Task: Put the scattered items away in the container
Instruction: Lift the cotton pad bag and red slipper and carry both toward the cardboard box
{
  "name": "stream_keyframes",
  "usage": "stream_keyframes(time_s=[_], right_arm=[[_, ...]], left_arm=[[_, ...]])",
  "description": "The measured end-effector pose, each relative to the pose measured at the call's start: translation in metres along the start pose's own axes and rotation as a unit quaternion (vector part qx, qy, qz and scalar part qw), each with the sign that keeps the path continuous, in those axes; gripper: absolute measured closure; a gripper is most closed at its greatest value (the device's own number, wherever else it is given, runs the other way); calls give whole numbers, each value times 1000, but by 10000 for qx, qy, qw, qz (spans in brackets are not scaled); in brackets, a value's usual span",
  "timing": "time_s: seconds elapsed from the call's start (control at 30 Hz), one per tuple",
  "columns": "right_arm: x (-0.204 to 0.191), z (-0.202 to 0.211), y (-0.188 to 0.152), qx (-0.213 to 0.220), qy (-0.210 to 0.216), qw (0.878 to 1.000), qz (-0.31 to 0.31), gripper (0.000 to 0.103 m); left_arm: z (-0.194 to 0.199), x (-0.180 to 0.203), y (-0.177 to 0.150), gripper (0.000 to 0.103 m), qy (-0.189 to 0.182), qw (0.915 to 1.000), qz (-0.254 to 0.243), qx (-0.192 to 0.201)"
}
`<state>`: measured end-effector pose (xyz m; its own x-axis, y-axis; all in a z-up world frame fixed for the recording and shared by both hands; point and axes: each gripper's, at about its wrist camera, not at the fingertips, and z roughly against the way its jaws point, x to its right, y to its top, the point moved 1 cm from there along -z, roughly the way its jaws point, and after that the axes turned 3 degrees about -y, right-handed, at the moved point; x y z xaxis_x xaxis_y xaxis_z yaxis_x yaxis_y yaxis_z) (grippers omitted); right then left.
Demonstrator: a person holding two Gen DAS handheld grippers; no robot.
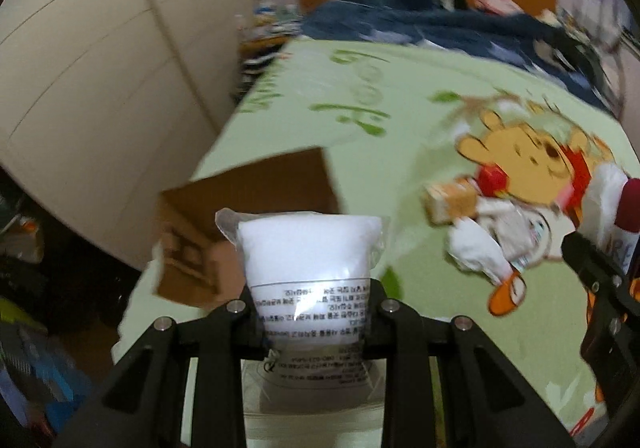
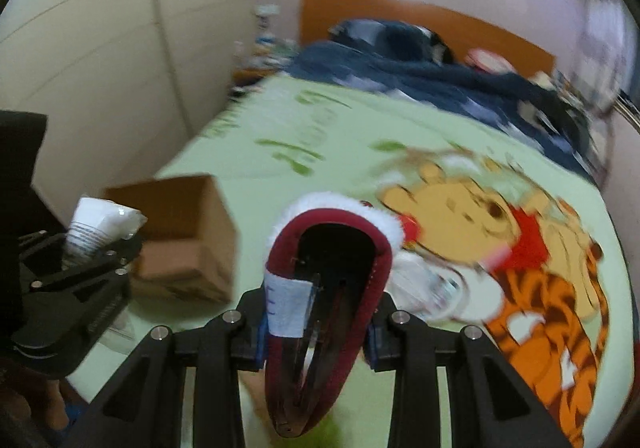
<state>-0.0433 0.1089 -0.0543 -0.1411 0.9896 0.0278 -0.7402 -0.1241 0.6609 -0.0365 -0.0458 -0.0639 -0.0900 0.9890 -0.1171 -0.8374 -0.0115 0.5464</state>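
Observation:
In the left wrist view my left gripper (image 1: 312, 312) is shut on a white packet (image 1: 308, 248) in a clear printed wrapper, held just in front of an open cardboard box (image 1: 256, 192) on the bed. In the right wrist view my right gripper (image 2: 320, 328) is shut on a dark red fabric item (image 2: 380, 248) with white fluffy trim and a white label, lifted above the bed. The box (image 2: 188, 232) lies to its left, with the left gripper (image 2: 92, 252) and its packet (image 2: 100, 226) beside it. The right gripper (image 1: 600, 272) shows at the right edge.
A green cartoon-print blanket (image 1: 360, 128) covers the bed. On it lie a small tan box (image 1: 452, 204) and several white wrapped items (image 1: 488, 248). A dark blue duvet (image 1: 420, 24) is bunched at the headboard. A pale wardrobe (image 1: 100, 68) stands to the left, with clutter on the floor.

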Motion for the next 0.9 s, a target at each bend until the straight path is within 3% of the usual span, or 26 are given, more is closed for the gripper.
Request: stream_keyframes(time_s=[0.37, 0.9], right_arm=[[-93, -9, 36, 179, 785, 9950, 588, 69], [-131, -23, 43, 81, 892, 9916, 931, 69]], left_arm=[[0, -108, 56, 73, 591, 9940, 879, 282], [-25, -119, 38, 73, 565, 9933, 994, 177]])
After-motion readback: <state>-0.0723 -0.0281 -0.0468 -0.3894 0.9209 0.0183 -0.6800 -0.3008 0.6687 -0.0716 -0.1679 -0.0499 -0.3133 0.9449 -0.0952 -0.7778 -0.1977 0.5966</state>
